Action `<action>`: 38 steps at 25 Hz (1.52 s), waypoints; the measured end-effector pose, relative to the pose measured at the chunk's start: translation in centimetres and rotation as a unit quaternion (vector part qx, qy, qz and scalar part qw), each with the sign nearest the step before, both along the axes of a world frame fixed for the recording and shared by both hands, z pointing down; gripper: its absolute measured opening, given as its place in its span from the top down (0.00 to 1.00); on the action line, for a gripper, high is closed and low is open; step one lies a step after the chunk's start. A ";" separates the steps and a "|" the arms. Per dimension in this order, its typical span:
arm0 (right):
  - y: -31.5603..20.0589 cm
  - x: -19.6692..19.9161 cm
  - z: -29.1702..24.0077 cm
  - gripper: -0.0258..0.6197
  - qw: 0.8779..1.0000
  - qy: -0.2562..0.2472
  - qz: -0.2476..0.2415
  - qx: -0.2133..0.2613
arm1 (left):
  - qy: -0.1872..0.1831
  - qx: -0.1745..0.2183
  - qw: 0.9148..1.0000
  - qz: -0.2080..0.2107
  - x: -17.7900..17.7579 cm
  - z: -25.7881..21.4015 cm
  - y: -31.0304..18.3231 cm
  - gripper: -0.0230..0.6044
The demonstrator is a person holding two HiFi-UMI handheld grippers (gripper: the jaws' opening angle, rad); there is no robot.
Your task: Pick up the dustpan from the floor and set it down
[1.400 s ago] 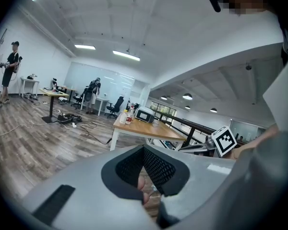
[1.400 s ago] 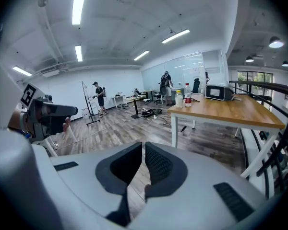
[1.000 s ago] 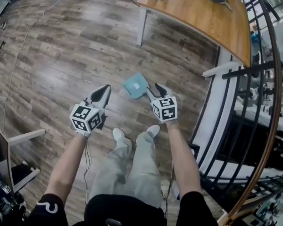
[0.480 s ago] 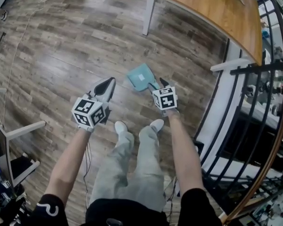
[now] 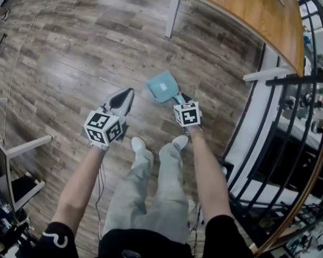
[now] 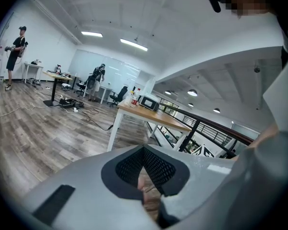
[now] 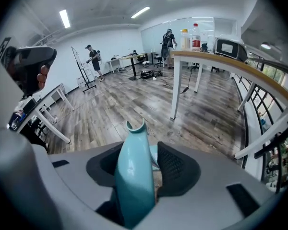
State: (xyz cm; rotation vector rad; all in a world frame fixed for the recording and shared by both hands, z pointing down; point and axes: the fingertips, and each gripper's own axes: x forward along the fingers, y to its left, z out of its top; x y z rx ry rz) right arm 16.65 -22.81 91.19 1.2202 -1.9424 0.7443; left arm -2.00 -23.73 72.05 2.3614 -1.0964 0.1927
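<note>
the right hand-held gripper point(image 5: 182, 97) points steeply down at the wooden floor point(image 5: 86, 42). the teal dustpan point(image 5: 161, 85) sits right at its tips. the pan spreads out just beyond them and looks to lie flat on the boards. in the right gripper view the dustpan's handle point(image 7: 134, 176) runs up between the jaws of this hand-held gripper point(image 7: 146, 155), its hollow end toward the camera. the jaws are spread around the handle and have just been closing. a thin gap shows between the handle and the mesh pad point(image 7: 177, 164) on the picture's right. the other pad is hidden behind the handle, so contact there cannot be told.

the left hand-held gripper point(image 5: 128, 92) hangs beside the right one, well apart from the dustpan, which lies off to its right. in the left gripper view its jaws point(image 6: 144, 150) are pressed together at the tips, with nothing between them.

far ahead of both hand-held grippers stands a wooden worktop point(image 5: 242, 9) on white legs. a dark railing point(image 5: 280, 117) curves along to the right of the right hand-held gripper.
</note>
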 end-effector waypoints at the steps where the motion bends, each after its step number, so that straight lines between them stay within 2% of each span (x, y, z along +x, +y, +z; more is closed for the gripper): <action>1: 0.0 0.0 0.0 0.74 1.000 0.001 0.001 -0.001 | 0.000 -0.001 1.000 -0.001 -0.1 0.2 0.0 0.97; 5: 0.4 -0.8 0.0 0.77 1.000 0.003 -0.016 -0.004 | 0.002 -0.007 1.000 -0.003 -0.1 0.8 0.5 0.97; 12: 1.1 -0.1 0.3 0.81 0.999 0.039 -0.031 -0.005 | 0.001 -0.009 1.000 0.001 0.5 1.0 0.7 0.97; 22: 2.0 1.5 -1.4 0.83 0.999 0.042 -0.006 0.000 | 0.007 -0.008 1.000 -0.004 0.8 -0.5 0.8 0.97; 30: 2.5 1.6 -5.4 0.83 0.999 0.037 0.006 -0.005 | 0.010 0.004 1.000 -0.006 0.6 -4.3 0.6 0.97; 38: 1.6 1.3 -13.5 0.83 0.999 0.018 0.027 0.017 | 0.009 0.022 1.000 -0.001 -0.7 -10.3 1.3 0.97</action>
